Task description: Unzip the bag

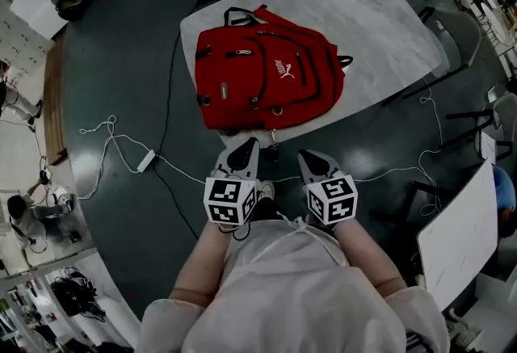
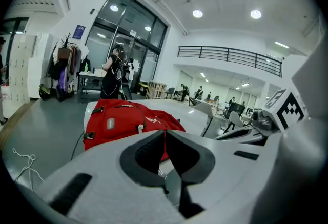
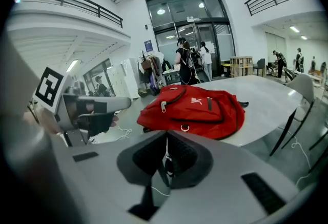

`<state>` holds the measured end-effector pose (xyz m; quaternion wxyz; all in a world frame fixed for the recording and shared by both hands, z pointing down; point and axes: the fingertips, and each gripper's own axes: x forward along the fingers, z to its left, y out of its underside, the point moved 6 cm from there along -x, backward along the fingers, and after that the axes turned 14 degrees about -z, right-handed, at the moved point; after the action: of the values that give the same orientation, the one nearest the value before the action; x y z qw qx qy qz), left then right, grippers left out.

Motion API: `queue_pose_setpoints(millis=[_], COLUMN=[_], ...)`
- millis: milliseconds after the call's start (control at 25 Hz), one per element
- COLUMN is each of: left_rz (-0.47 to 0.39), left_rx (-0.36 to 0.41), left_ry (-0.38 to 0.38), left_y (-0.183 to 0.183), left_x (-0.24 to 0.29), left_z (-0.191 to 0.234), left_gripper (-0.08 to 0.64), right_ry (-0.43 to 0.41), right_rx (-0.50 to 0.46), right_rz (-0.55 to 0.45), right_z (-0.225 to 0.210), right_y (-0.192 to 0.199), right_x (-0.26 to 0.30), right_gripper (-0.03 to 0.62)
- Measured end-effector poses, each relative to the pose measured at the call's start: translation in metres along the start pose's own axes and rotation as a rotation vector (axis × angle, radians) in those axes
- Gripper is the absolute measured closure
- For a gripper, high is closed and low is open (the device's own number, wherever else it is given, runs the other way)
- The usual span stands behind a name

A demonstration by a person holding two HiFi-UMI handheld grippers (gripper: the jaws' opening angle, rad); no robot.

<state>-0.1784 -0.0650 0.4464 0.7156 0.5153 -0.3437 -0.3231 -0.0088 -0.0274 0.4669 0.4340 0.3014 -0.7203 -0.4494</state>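
Bag (image 1: 266, 73), a red fabric backpack, lies flat with its front face up on the near left part of a white, marbled table (image 1: 380, 20) with rounded corners. Its carrying loop lies at the far left corner, away from the person, and black strap ends stick out at its right side. Its longer span seems to run roughly from left to right across the head view, though the wide lens makes this hard to judge. The cloth is soft and puffed, with curved black zip lines, a white logo (image 1: 283, 69) on the middle panel, a small grey patch on the left pocket and a metal ring (image 1: 277, 111) at the near edge. The left gripper (image 1: 245, 148) and the right gripper (image 1: 312, 159) are held side by side close to the person's body, short of the table's near edge and apart from the bag. Each gripper's jaws are together at the tips, with nothing between their dark ribbed pads. White cables (image 1: 121, 141) trail over the dark floor at the left.
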Motion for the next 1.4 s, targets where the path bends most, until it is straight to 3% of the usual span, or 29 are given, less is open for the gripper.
queue_pose_setpoints(millis=[240, 480, 560, 600, 800, 1080, 1280, 1400], left_rz=[0.044, 0.08, 0.105, 0.123, 0.225, 0.367, 0.41, 0.417], left_rx=[0.012, 0.025, 0.013, 0.006, -0.042, -0.064, -0.119, -0.096], left_ry=[-0.012, 0.051, 0.076, 0.086, 0.135, 0.11, 0.103, 0.096], left_y=[0.035, 0.075, 0.087, 0.093, 0.115, 0.131, 0.136, 0.136], left_x=[0.034, 0.065, 0.076, 0.082, 0.104, 0.117, 0.12, 0.121], left_z=[0.04, 0.056, 0.058, 0.06, 0.062, 0.065, 0.07, 0.069], left_gripper=[0.538, 0.538, 0.538, 0.538, 0.538, 0.538, 0.538, 0.538], right_ry=[-0.025, -0.074, -0.082, -0.084, -0.072, -0.031, 0.002, -0.035], right_rx=[0.025, 0.007, 0.002, 0.007, 0.045, 0.102, 0.037, -0.053], right_rz=[0.124, 0.298, 0.336, 0.35, 0.398, 0.444, 0.462, 0.479], right_z=[0.002, 0.001, -0.001, -0.001, -0.008, -0.011, -0.011, -0.009], right_y=[0.02, 0.053, 0.063, 0.068, 0.082, 0.095, 0.094, 0.089], right_x=[0.058, 0.1, 0.112, 0.117, 0.14, 0.153, 0.156, 0.157], right_gripper=[0.563, 0.56, 0.503, 0.476, 0.476, 0.488, 0.538, 0.548])
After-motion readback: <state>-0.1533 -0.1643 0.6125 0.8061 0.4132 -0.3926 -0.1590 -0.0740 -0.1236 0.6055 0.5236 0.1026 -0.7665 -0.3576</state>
